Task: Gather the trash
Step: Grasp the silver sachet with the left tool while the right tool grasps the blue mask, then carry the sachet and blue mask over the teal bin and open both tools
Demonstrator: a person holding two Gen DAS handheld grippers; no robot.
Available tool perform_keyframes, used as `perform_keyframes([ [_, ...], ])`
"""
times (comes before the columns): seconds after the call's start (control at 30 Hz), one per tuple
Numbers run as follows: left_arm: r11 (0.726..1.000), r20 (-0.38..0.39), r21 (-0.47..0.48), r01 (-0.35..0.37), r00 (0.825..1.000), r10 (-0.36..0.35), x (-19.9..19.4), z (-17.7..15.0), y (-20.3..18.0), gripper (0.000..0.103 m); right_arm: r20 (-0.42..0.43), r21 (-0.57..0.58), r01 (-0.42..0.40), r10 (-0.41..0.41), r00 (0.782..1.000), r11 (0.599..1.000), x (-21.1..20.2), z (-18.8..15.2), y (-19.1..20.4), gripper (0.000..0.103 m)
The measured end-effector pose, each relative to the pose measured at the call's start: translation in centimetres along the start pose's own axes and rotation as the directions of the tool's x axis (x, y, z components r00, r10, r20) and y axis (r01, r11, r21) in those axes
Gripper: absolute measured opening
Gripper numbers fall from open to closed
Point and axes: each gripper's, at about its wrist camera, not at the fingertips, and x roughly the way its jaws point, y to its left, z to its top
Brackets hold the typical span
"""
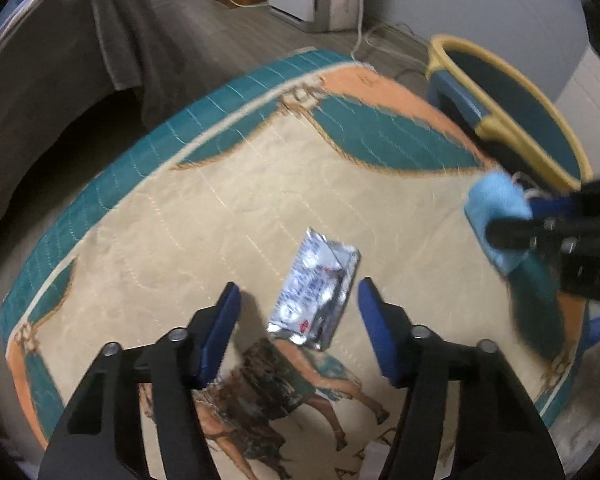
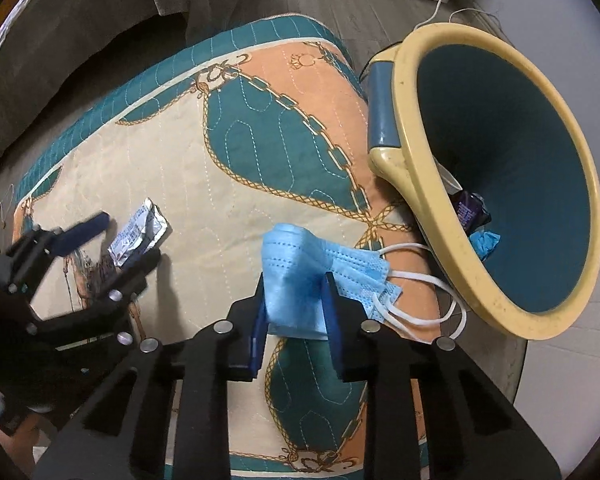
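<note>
Quilted teal, peach and cream cloth (image 2: 228, 184) covered the table. Round teal bin with a cream rim (image 2: 412, 128) stood at its edge, some trash already inside. Right hand-held gripper (image 2: 296, 312) clenched a folded pale-blue face mask (image 2: 300, 264) near the rim; next, likely carry over the opening and release. Left hand-held gripper (image 1: 298, 320) spread wide around a crinkled silver foil wrapper (image 1: 316, 288) lying on the cloth, not yet grasped.

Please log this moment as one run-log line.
left gripper: open over foil wrapper | right gripper: shut on face mask | bin: beside mat
</note>
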Motion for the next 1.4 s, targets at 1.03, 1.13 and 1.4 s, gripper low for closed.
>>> perform_keyframes([
  [1.03,0.981,0.226,-0.181,-0.062,0.969,0.103,-17.0,-2.9,0.2,0.032,0.275,-0.222,-0.108,0.168,0.947,0.969,-12.8,-2.2,4.3,0.015],
  [1.13,0.982,0.248,-0.167,-0.084,0.961,0.124,-18.5,-2.3,-0.7,0.032,0.318,-0.23,-0.083,0.156,0.935,0.97,-15.0,-2.1,2.8,0.015],
  [1.4,0.989,0.295,-0.132,-0.061,0.95,0.098,-20.0,0.8,-3.7,0.032,0.394,-0.19,-0.027,0.101,0.914,0.981,-18.0,-1.7,-2.6,0.015],
])
